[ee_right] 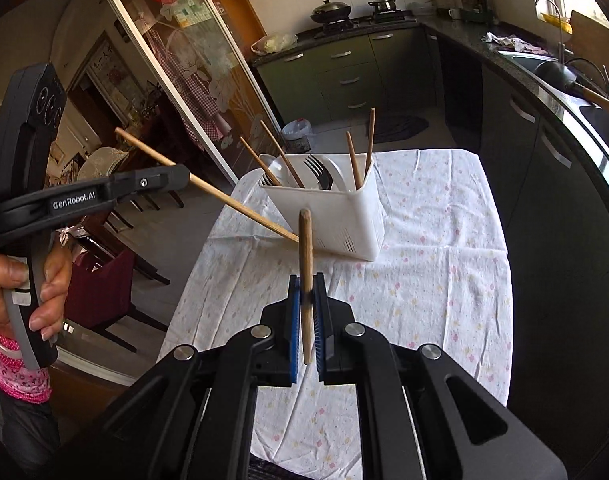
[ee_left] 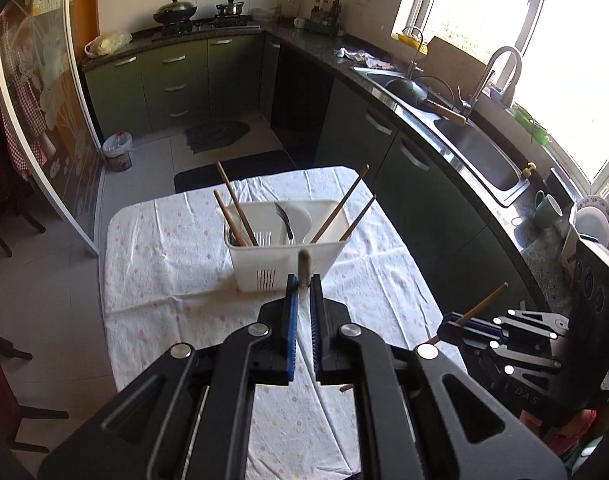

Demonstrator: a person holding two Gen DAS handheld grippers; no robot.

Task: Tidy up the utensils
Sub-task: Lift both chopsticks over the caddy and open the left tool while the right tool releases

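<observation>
Nearest the cameras, the left gripper is pinching one wooden chopstick, and the right gripper is pinching a second chopstick held upright. Beyond them, on the floral tablecloth, the white utensil caddy is holding four chopsticks, forks and a white spoon.

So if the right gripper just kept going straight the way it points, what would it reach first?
Probably the white utensil caddy on the table; its near corner lies directly ahead of the right gripper, which is shut on a chopstick. Depth is uncertain, and the left gripper's chopstick tip sits close to that line.
</observation>
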